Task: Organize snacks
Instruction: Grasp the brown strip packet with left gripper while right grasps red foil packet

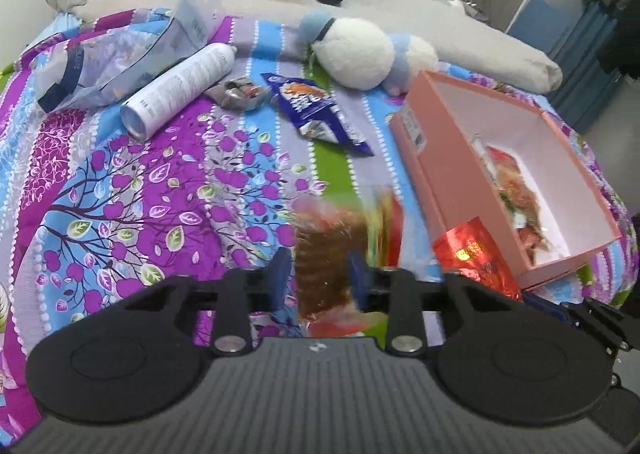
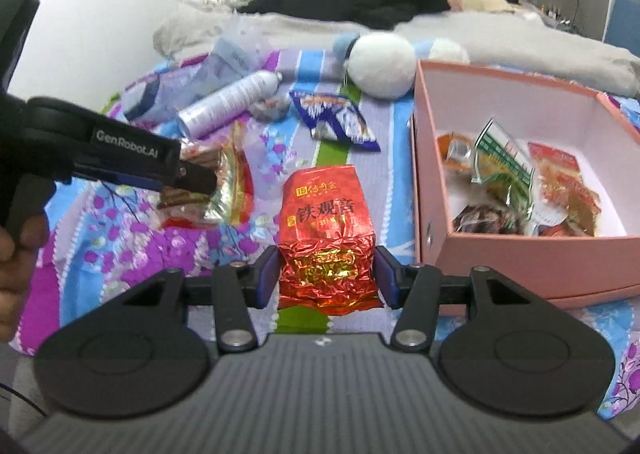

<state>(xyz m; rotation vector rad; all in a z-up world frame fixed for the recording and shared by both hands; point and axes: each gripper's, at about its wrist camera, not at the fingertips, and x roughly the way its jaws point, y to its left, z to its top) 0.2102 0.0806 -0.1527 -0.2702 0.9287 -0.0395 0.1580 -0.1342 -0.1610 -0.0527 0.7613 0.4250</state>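
**Both grippers carry snack packets toward a pink box on a patterned bed**

The left gripper [image 1: 318, 274] has its blue pads clamped on a clear plastic packet of brown snack with red and yellow edges [image 1: 332, 250]. The packet is blurred, and it sticks up past the fingertips. The right gripper [image 2: 326, 274] holds a shiny red foil tea pouch with gold lettering [image 2: 326, 238] between its blue pads, which press on the crinkled lower end.

Ahead and to the right of both tools sits an open pink cardboard box with a white inside [image 2: 500, 258]. Several small snack packets already lie in it. Straight ahead of the right gripper, farther up the purple, blue and green floral bedsheet [image 1: 160, 189], lies a blue and white crisp packet [image 2: 336, 119]. Beyond it rest a white spray can on its side [image 2: 228, 103], a small foil-wrapped item, a clear plastic bag and a white and blue plush toy [image 2: 380, 63].

Two risks seem likely. The red pouch is gripped only near one end, so it could swing or slip out over the box wall. The two tools are near each other, as the right wrist view shows, and could collide if both head to the box at once.
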